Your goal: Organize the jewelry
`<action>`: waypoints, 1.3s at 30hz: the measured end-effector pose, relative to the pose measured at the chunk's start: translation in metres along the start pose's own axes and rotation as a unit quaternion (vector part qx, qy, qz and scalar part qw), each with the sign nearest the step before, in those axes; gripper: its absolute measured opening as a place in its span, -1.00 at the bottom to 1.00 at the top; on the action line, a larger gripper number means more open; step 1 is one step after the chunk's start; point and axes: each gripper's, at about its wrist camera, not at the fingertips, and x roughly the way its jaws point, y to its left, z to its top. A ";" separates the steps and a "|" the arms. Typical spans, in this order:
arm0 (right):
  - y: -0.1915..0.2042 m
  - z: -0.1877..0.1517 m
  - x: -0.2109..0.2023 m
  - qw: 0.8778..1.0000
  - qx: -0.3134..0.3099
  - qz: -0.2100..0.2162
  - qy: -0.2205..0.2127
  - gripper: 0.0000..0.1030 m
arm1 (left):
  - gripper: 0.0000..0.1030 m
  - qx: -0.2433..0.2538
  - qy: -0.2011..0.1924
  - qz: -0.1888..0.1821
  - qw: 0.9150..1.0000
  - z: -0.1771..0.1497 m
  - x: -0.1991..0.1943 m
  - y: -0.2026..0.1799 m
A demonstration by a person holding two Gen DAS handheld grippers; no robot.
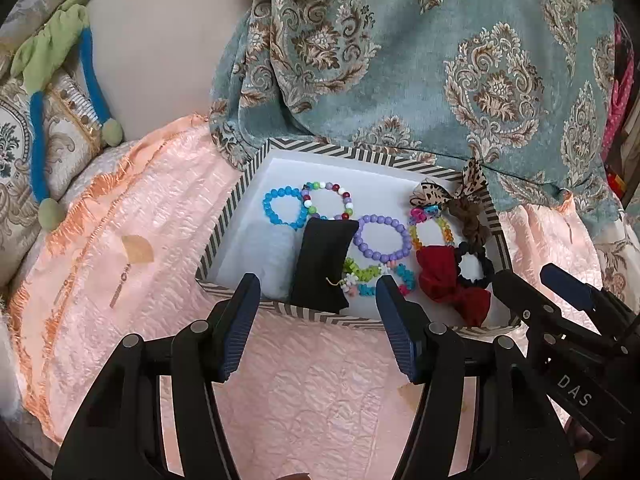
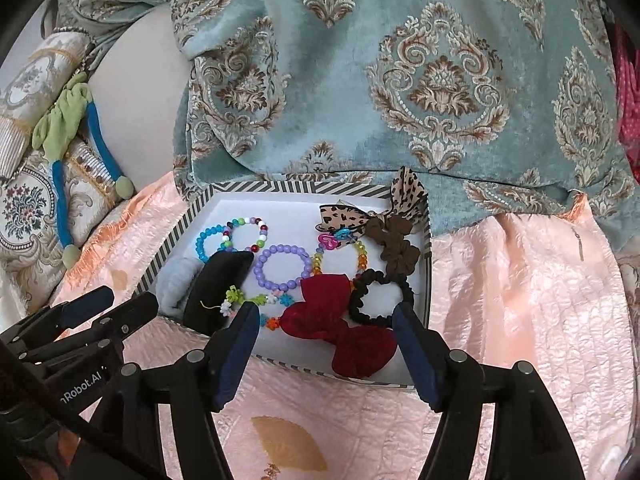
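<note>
A striped-rim box [image 1: 224,224] [image 2: 168,240] sits on the pink bedspread and holds bead bracelets: blue [image 1: 282,206] [image 2: 206,240], multicolour [image 1: 332,196] [image 2: 250,232], purple [image 1: 382,238] [image 2: 282,266], and a flower-bead one [image 1: 372,276] [image 2: 260,304]. A black cushion [image 1: 324,264] [image 2: 218,288], a red bow [image 1: 452,280] [image 2: 340,328], a black scrunchie [image 1: 474,266] [image 2: 378,296] and a leopard bow [image 1: 448,194] [image 2: 360,216] lie in it too. My left gripper [image 1: 318,292] is open and empty at the box's near edge. My right gripper [image 2: 326,320] is open and empty above the red bow.
A teal patterned blanket [image 1: 420,60] [image 2: 380,72] drapes behind the box. A pillow with a blue and green cord [image 1: 38,152] [image 2: 60,208] lies at the left. The pink quilt [image 1: 300,392] [image 2: 520,300] spreads around the box.
</note>
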 end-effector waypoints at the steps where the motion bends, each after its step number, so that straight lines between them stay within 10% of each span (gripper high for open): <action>1: 0.000 0.000 -0.001 1.000 0.001 0.001 -0.001 0.29 | 0.17 0.000 -0.001 0.001 1.000 0.000 -0.001 0.000; 39: 0.002 -0.004 -0.002 1.000 0.003 0.005 0.016 0.33 | 0.17 0.008 -0.020 0.021 1.000 0.003 -0.013 -0.001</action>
